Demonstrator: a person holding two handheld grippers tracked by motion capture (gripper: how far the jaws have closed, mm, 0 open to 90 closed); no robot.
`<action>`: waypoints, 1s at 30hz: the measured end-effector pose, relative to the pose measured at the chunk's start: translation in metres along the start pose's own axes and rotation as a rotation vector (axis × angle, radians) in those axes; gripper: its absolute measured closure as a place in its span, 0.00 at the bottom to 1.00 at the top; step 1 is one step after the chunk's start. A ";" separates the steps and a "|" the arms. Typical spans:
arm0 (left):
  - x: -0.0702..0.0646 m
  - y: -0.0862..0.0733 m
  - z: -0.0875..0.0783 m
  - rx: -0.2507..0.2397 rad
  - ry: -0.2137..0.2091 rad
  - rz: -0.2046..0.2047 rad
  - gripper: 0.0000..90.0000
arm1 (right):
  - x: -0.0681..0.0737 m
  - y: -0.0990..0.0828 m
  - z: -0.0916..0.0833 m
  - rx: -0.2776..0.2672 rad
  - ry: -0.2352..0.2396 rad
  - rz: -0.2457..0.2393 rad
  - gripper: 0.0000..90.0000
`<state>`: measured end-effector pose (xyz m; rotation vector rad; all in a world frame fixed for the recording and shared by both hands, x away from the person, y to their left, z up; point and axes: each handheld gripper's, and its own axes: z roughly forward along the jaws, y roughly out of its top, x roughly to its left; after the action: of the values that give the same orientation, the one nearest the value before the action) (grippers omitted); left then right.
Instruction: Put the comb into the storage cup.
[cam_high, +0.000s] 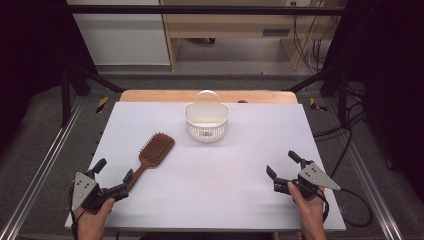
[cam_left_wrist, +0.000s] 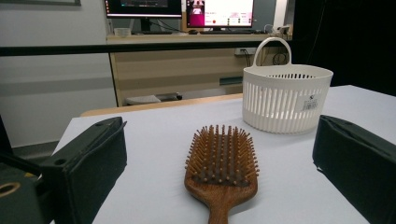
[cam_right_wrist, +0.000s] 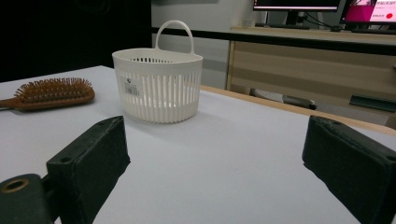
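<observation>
White-topped desk (cam_high: 235, 165): carries all items. White slotted plastic basket with loop handle (cam_high: 206, 121): upright, far centre. Brown wooden paddle hairbrush (cam_high: 151, 155): flat, bristles up, left of centre; long axis diagonal, head toward basket, handle toward left gripper (cam_high: 114, 176), jaws apart, empty. Right gripper (cam_high: 282, 164): jaws apart, empty.

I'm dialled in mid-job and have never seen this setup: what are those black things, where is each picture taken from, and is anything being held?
A person holds two hand-held tools, the left gripper and the right gripper. One picture looks down from above the white table; the other two look along each gripper's own black jaws. On the table lie a wooden hairbrush, bristles up, and a white slatted basket with a handle. Both grippers are open and hold nothing; the left gripper's jaws sit either side of the brush handle.
</observation>
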<state>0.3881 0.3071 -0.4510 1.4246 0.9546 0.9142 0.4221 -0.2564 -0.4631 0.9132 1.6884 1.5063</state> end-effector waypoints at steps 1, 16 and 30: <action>0.000 0.000 0.000 0.002 0.002 0.001 0.03 | 0.000 0.000 0.000 0.000 0.000 0.000 0.08; -0.003 0.000 0.000 0.036 0.007 -0.004 0.03 | 0.002 0.000 0.000 -0.021 0.001 -0.003 0.08; -0.013 0.007 0.002 0.052 -0.032 0.047 0.02 | 0.004 0.000 0.001 -0.025 0.013 -0.008 0.09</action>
<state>0.3853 0.2947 -0.4443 1.5067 0.9301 0.9039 0.4204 -0.2522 -0.4629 0.8843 1.6771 1.5274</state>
